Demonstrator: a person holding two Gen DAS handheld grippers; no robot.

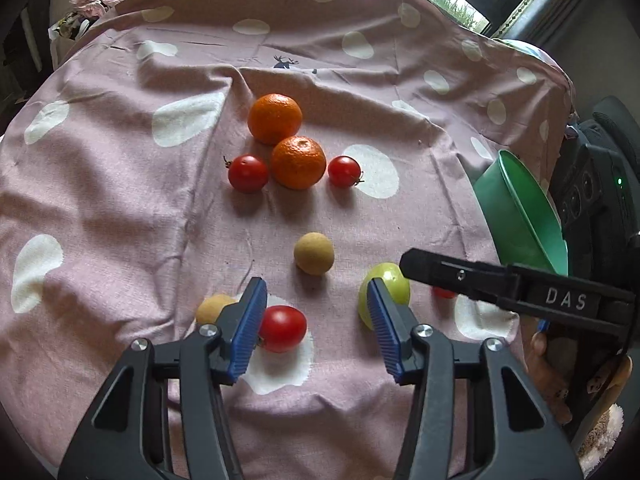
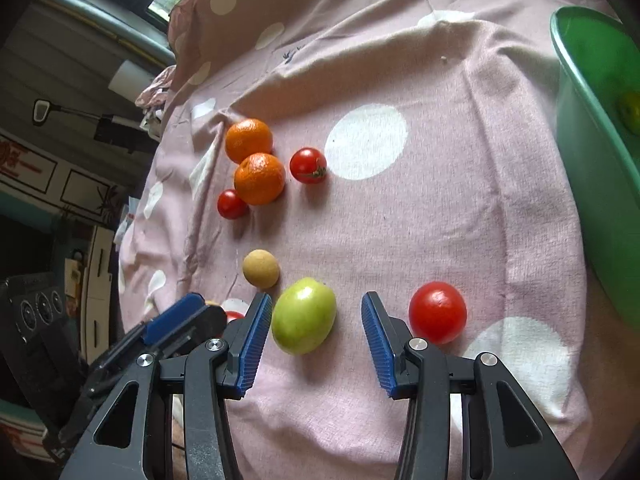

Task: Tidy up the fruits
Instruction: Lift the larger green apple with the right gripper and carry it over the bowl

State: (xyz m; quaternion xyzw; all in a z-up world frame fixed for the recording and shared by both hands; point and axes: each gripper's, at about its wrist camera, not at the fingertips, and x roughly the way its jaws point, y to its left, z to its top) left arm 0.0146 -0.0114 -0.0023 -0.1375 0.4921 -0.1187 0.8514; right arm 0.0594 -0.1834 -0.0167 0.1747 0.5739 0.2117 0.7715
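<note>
While both sets of jaws stand apart with nothing clamped, we see the risk sitting right at their tips. Our right gripper (image 2: 314,344) has the green tomato (image 2: 304,315) between its blue pads, nearer the left pad and touching neither that we can tell; closing off-centre could shove the fruit sideways before the far pad meets it. Our left gripper (image 1: 316,328) is open too, with a red tomato (image 1: 282,328) just beside its left pad, partly behind it, so a squeeze there might pinch only the edge and squirt it away. The two tools work near each other, and we judge a collision possible if both reach for the same patch.

Outward, a tan round fruit (image 2: 261,268) lies just beyond the green tomato, and another red tomato (image 2: 438,312) rests just outside the right pad; either could be knocked. The pink spotted cloth (image 2: 440,220) is creased and soft, so rolling is likely. Farther off, two oranges (image 1: 286,140) touch, flanked by small tomatoes. The green bowl (image 2: 592,184) stands at the cloth's right edge, already holding something greenish; a loose carry might drop fruit short.
</note>
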